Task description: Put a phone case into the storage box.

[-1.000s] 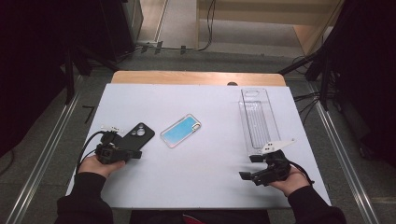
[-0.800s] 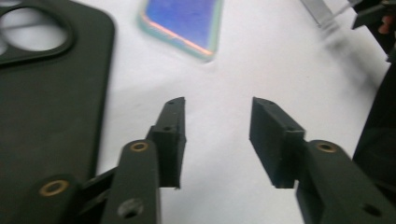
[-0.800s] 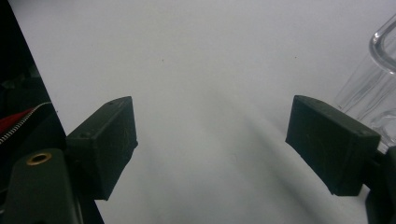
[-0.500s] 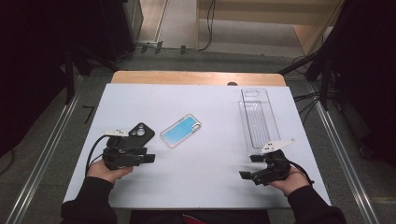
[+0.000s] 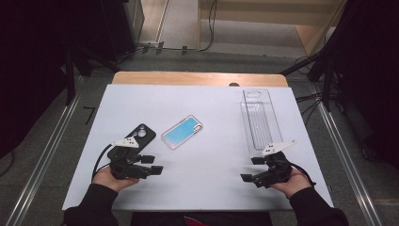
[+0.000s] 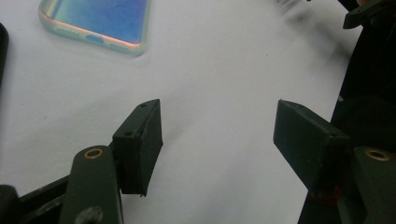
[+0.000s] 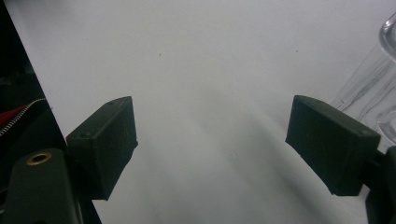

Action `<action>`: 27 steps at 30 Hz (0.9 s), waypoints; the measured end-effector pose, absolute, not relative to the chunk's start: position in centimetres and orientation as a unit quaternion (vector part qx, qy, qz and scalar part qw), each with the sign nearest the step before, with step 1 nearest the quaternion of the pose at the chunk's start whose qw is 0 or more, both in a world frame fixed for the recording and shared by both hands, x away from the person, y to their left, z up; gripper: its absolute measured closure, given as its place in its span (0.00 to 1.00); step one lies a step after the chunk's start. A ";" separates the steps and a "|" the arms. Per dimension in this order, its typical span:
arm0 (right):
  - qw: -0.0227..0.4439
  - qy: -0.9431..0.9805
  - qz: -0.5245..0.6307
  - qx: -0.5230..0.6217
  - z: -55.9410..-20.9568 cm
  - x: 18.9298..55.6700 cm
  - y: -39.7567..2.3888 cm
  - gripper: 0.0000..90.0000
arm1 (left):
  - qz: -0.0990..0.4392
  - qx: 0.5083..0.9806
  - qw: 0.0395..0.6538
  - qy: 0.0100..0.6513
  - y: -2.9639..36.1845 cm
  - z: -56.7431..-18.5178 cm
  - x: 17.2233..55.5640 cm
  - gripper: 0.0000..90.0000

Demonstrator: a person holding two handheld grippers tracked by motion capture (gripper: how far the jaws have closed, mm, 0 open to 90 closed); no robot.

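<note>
Your left gripper [image 5: 151, 165] sits at lower left of the high view on the white table [image 5: 211, 99], jaws apart with bare table between them; they have just been opening. The black phone case [image 5: 141, 135] lies flat just above it, released. The blue phone case [image 5: 182, 132] lies left of centre, near the black one. Your right gripper [image 5: 251, 169], lower right, has its jaws wide apart and empty, just below the clear tray [image 5: 260, 120].

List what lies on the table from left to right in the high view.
Left gripper → blue phone case → right gripper → clear plastic tray.
</note>
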State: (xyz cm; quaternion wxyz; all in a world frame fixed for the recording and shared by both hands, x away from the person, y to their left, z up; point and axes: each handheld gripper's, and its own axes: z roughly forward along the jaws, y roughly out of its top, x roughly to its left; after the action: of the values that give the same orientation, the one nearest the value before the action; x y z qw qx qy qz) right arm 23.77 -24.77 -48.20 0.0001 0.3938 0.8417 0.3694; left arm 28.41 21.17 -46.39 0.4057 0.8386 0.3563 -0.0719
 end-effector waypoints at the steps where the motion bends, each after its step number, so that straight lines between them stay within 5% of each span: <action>1: 0.000 0.842 0.368 0.394 -48.2 23.8 -24.8 0.16 | -0.071 0.837 0.406 0.360 21.3 -46.4 28.5 0.36; 27: 0.000 0.842 0.368 0.394 -48.2 23.8 -24.8 0.16 | 0.041 0.812 0.427 0.395 24.8 -45.5 31.7 0.24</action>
State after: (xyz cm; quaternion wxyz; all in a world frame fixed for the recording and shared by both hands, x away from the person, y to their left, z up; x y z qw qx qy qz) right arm 23.82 -24.80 -48.22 -0.0004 0.3937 0.8422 0.3684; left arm 31.73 24.79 -45.52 0.4271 0.8125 0.3947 0.0407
